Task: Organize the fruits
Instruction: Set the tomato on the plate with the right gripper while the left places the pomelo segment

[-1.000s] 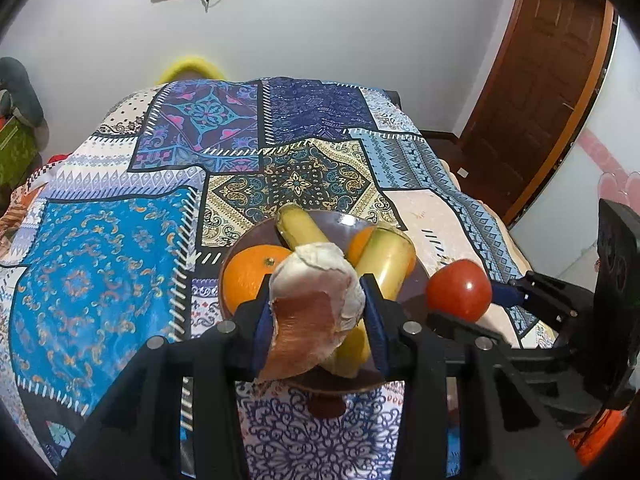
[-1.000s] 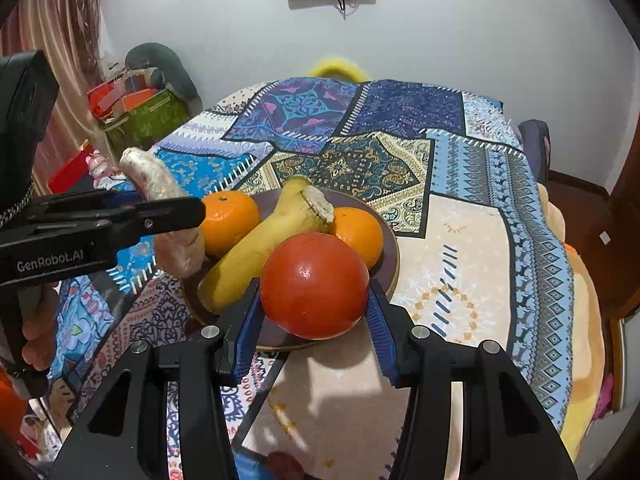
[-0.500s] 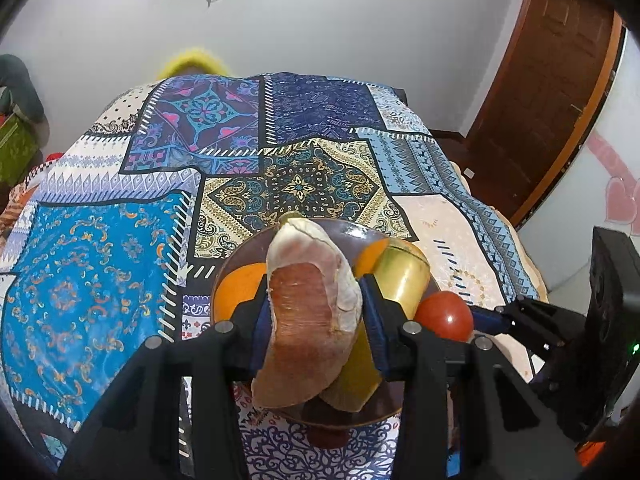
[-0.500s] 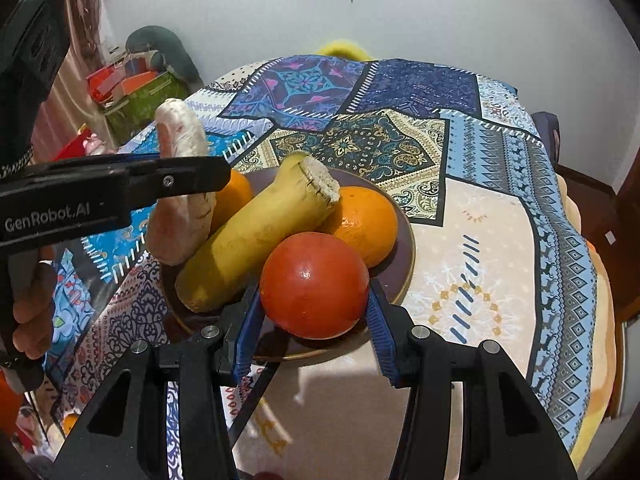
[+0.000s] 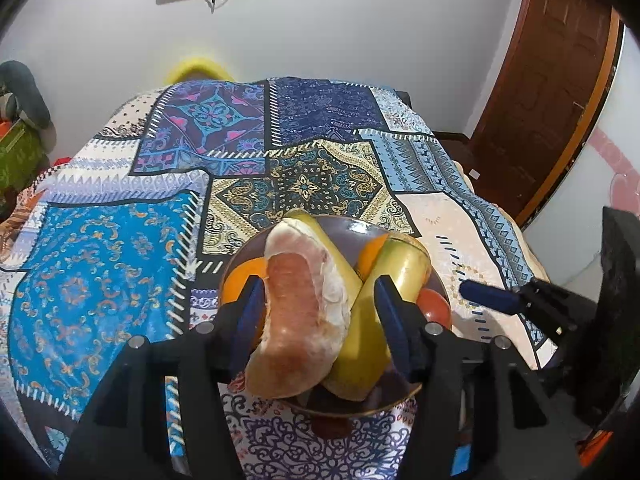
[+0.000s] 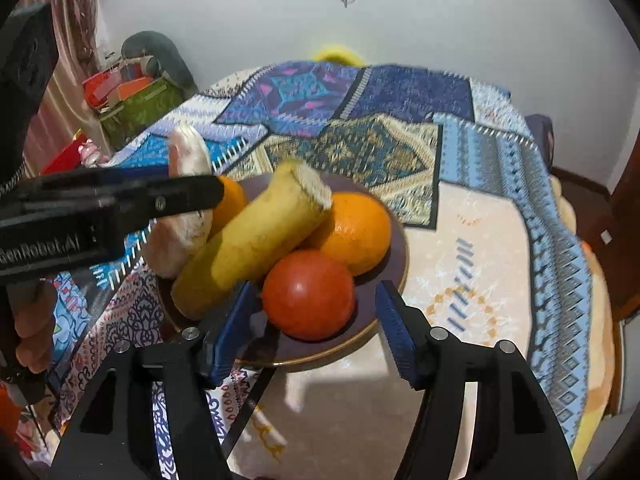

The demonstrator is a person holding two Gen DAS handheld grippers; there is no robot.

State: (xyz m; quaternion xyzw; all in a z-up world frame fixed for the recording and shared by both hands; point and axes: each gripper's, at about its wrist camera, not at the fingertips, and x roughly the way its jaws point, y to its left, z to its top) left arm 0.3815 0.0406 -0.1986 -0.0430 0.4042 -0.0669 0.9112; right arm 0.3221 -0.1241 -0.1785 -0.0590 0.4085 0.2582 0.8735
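Though lodged between the pads of the left gripper [image 5: 316, 308], looks unpinched: the pale fruit wedge [image 5: 304, 304] touches the 9 o'clock pad only, with a gap toward the 3 o'clock pad. Reads as tongs spread, then. Stands at the 9 o'clock rim of the brown plate [image 6: 384, 320] in the right wrist view, foot low by the rim, leaning against the banana [image 6: 256, 240]. Runs its long axis from 6 to 12 o'clock, nearly upright, rounded tip at 12 o'clock. Probably handles as soft, light and a little slick on the peeled face; bruises or tears under a hard squeeze, most likely. Best taken across the thick middle, on the pithy flanks, not at the thin tip. Could topple toward 9 o'clock off the rim onto the patterned bedspread [image 6: 480, 240] if let go carelessly. Over at 6 o'clock on the plate, shows the right gripper [image 6: 312, 308] parted too, clear of the tomato [image 6: 308, 294] on both sides, beside an orange [image 6: 352, 232].
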